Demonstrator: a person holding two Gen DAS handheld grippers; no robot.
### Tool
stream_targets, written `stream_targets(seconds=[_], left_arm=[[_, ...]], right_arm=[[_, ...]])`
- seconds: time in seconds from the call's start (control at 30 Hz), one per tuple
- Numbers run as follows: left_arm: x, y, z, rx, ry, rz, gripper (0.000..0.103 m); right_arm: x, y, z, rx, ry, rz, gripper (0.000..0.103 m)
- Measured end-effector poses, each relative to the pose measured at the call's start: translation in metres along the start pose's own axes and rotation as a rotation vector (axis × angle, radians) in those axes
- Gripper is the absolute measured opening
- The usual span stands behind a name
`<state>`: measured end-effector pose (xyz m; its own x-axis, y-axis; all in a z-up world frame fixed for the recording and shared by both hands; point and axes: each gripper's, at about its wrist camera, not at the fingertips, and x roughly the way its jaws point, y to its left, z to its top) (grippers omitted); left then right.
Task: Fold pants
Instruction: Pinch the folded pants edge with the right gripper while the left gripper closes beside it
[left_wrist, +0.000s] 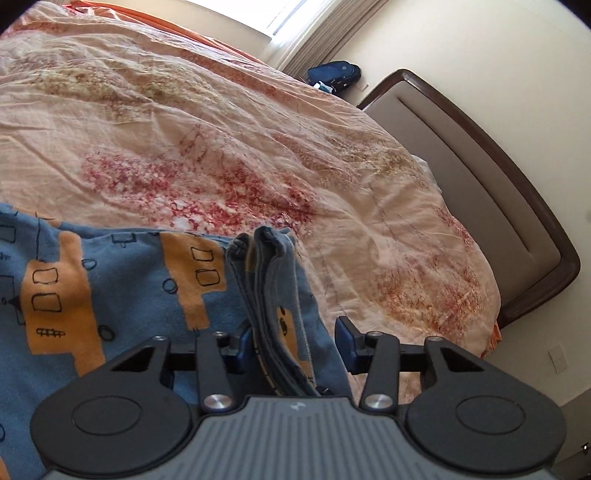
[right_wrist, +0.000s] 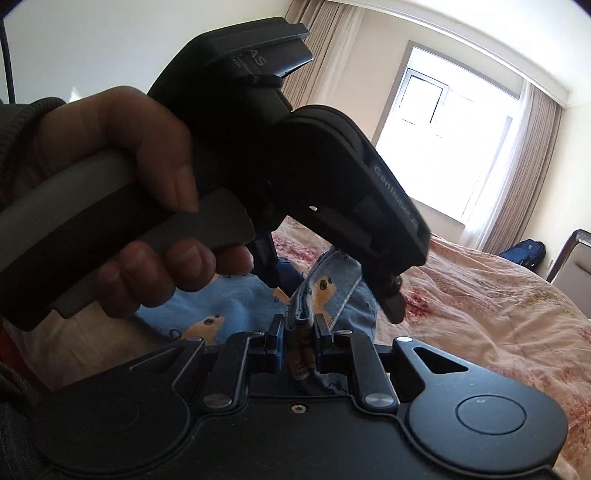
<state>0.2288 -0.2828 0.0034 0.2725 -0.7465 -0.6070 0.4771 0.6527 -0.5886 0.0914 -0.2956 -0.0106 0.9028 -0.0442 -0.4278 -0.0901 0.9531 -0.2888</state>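
The pants are blue with orange shapes and lie on the bed at the lower left of the left wrist view. A bunched edge of them runs between my left gripper's fingers, which stand apart and open. In the right wrist view my right gripper is shut on a folded edge of the pants. The left gripper, held in a hand, hangs just above and beyond it over the same cloth.
The bed is covered by a pink floral duvet. A brown headboard stands to the right. A blue bag sits by the wall near the curtained window.
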Motion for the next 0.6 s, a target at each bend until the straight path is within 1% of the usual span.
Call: stream_targets(seconds=[0.07,0.1,0.13,0.17,0.23,0.4,0.53,0.6], left_arm=[[-0.001,0.003,-0.003,-0.012,-0.016,0.005,0.034],[-0.002,0.003,-0.003,-0.011,-0.024,0.017,0.031],[-0.003,0.003,-0.004,-0.01,-0.036,0.029,0.02],[-0.005,0.003,-0.005,-0.017,-0.046,0.033,0.015],[-0.008,0.003,-0.006,-0.035,-0.06,0.026,0.012],[-0.027,-0.009,-0.008,-0.002,-0.114,0.063,0.011],[-0.066,-0.011,-0.008,0.033,-0.164,0.096,0.011],[-0.086,-0.007,-0.008,0.039,-0.185,0.117,0.011]], right_arm=[[0.0,-0.005,0.0,0.025,-0.001,0.005,0.017],[0.001,-0.007,0.0,0.033,0.0,0.007,0.017],[0.002,-0.008,0.0,0.039,0.002,0.009,0.017],[0.004,-0.009,-0.002,0.042,0.004,0.01,0.017],[0.006,-0.01,-0.002,0.044,0.007,0.01,0.017],[0.009,-0.011,0.001,0.048,0.006,0.008,0.017],[-0.005,-0.002,0.013,0.067,-0.038,0.021,0.017],[-0.011,0.004,0.022,0.076,-0.066,0.046,0.017]])
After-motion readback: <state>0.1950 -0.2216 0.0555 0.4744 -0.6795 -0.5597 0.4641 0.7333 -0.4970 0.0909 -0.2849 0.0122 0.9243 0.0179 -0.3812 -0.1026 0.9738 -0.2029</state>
